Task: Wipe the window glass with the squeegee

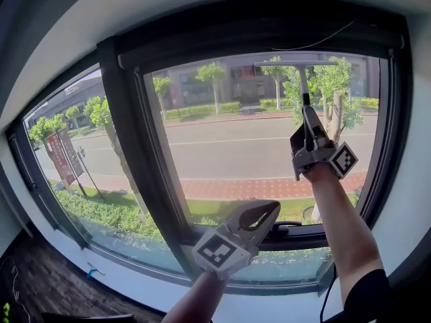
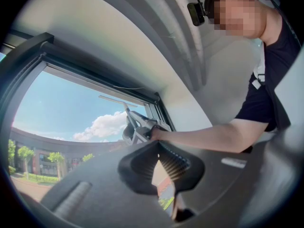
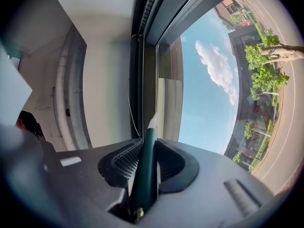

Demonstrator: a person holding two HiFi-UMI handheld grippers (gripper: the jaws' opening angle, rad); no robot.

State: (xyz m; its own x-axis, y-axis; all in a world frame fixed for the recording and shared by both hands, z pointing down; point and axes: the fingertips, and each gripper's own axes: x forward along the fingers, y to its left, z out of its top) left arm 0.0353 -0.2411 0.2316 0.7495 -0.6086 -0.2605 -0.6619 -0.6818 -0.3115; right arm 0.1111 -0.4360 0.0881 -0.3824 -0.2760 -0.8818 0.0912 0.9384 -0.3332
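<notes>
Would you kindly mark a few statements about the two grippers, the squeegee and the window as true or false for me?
1. The right gripper is clamped on the dark green squeegee handle. True.
2. The left gripper holds a folded cloth. False: its jaws are together with nothing between them.
3. The pale, thin squeegee blade lies level near the top of the clear window glass. True.
4. The left gripper is raised above the right gripper. False: in the head view it sits lower, near the dark bottom window frame.
</notes>
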